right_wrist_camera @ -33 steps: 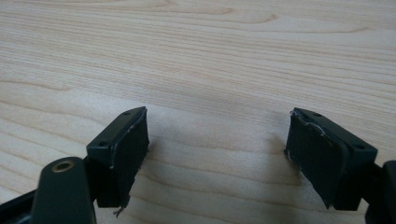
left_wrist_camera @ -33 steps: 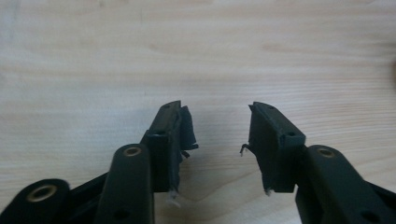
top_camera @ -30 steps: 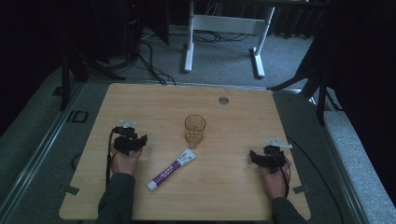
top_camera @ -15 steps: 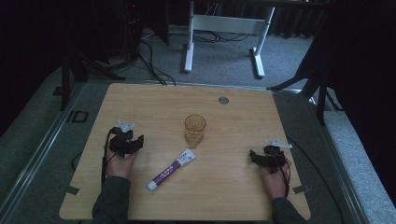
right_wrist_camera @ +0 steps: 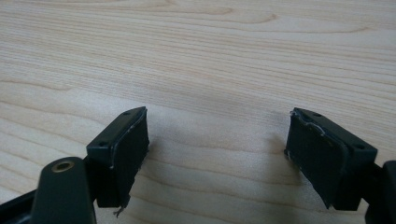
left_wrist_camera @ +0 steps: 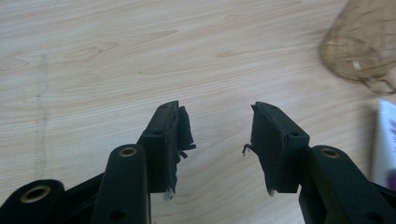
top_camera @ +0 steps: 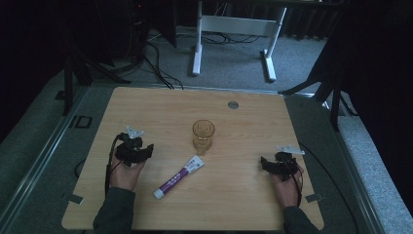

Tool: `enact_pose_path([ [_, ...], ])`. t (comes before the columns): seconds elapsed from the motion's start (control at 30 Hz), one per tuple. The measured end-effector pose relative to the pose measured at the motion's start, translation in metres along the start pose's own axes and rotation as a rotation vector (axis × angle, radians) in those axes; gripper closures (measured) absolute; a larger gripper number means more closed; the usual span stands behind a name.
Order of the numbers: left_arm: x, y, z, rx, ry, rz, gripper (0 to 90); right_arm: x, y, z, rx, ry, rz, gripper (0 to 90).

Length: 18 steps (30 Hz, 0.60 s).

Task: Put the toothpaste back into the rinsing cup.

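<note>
Flat white-and-purple toothpaste tube (top_camera: 179, 177) lies mid-table on pale woodgrain table (top_camera: 243, 204), long axis diagonal, wide end up-right toward ribbed amber glass (top_camera: 203, 136), between left gripper (top_camera: 146, 150) and right gripper (top_camera: 263, 162), both gaping, empty; left gripper view catches glass and tube edge.

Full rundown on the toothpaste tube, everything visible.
The toothpaste tube lies flat on the wooden table, slanted, one end toward the person's near left, the other toward the glass. It looks like soft plastic: mostly white with a purple band along its length, print too small to read. It sits just short of the glass, not touching it as far as the high view shows. Neither claw touches it; it lies between them, closer to the left one.
</note>
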<state>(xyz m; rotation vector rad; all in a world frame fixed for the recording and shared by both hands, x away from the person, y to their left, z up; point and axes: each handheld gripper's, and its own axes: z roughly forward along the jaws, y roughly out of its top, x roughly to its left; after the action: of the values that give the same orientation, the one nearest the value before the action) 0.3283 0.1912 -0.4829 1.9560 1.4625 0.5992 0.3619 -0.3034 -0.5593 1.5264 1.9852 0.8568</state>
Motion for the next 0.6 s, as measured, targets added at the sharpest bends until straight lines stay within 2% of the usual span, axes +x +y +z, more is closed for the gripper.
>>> enact_pose_path([
  [0.3,-0.018,0.006,-0.010,0.011,-0.068,0.026,49.6,0.000,0.000,0.000,0.000,0.000,0.000,20.8],
  [0.6,-0.031,0.009,-0.016,0.024,-0.093,0.056,50.9,0.000,0.000,0.000,-0.001,0.000,0.001,20.8],
])
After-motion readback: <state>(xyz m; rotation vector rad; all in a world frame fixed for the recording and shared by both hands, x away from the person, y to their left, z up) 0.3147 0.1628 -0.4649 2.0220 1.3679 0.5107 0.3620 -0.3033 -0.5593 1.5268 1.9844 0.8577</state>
